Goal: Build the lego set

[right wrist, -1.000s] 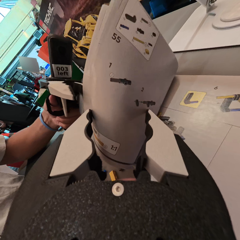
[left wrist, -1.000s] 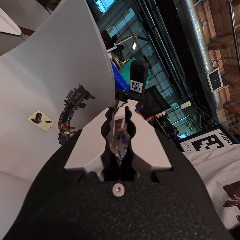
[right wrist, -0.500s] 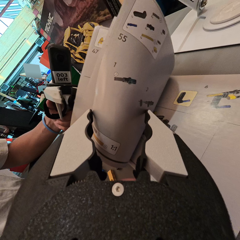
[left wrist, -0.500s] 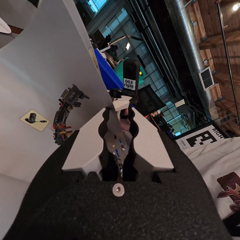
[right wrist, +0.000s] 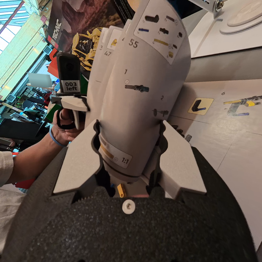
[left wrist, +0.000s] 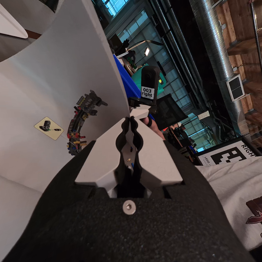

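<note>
Left tongs (left wrist: 129,119) have pinched shut on the instruction page (left wrist: 63,79), while right tongs (right wrist: 129,123), spread, cradle the curled pages (right wrist: 143,87) to turn them.

Grey booklet page (right wrist: 141,113); yellow brick (right wrist: 121,190).

Curled manual pages (right wrist: 141,92) stand between box (right wrist: 79,25) and flat page (right wrist: 212,120).

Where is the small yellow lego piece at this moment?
In the right wrist view, the yellow lego piece lies low in the middle, on the surface behind the open right gripper, just below the curled instruction booklet page that stands between its fingers.
</note>
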A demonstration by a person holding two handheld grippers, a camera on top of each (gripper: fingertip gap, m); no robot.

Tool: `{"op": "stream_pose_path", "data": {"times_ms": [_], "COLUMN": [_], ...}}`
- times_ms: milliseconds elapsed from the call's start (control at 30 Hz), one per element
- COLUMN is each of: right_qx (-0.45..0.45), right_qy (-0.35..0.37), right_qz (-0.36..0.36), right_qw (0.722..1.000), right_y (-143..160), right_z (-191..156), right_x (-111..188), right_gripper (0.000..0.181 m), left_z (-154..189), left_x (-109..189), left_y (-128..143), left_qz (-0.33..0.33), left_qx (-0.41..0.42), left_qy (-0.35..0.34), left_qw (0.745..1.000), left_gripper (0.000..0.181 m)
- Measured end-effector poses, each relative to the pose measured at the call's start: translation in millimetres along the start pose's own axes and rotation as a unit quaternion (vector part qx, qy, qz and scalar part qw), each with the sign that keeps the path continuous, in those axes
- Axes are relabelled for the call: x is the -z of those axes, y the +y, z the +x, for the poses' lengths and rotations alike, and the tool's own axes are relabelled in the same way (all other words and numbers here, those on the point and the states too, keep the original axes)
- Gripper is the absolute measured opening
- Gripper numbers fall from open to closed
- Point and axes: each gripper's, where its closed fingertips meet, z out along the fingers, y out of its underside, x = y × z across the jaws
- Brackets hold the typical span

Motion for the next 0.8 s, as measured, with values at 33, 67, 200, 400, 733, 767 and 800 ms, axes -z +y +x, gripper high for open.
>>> {"op": "stream_pose_path", "data": {"times_ms": [33,67,200,400,733,767,800], "right_qx": [0.001,0.002,0.038,0.006,0.002,0.004,0.007], "right_qy": [-0.013,-0.027,-0.015,-0.01,0.024,0.026,0.022], "right_qz": [-0.001,-0.005,-0.032,-0.015,-0.014,-0.015,-0.015], "right_qw": [1.0,1.0,0.999,1.0,1.0,1.0,1.0], "right_y": [0.6,2.4,11.7,4.6,6.1,6.7,7.1], "right_z": [-4.7,-10.5,-15.1,-4.9,9.9,10.5,8.4], "right_x": [-0.3,-1.1,-8.5,-1.3,2.9,3.2,3.0], "right_gripper": [0.09,0.095,0.104,0.088,0.082,0.083,0.083], "left_z": [-0.7,-2.0,-4.5,5.6,-6.3,-11.1,-15.5], "left_x": [-0.3,-1.3,-11.8,-17.7,2.6,10.1,16.7], "left_y": [-0.9,-1.8,-3.6,-0.9,-5.5,-10.0,-14.3], "left_qz": [0.002,0.004,0.005,-0.003,-0.007,0.0,0.008], "left_qx": [0.002,0.003,0.001,-0.011,-0.014,-0.007,0.001], "left_qy": [-0.001,-0.005,-0.014,0.004,-0.036,-0.049,-0.06], "left_qw": [1.0,1.0,1.0,1.0,0.999,0.999,0.998], "left_gripper": [0.001,0.001,0.001,0.001,0.0,0.0,0.0]}}
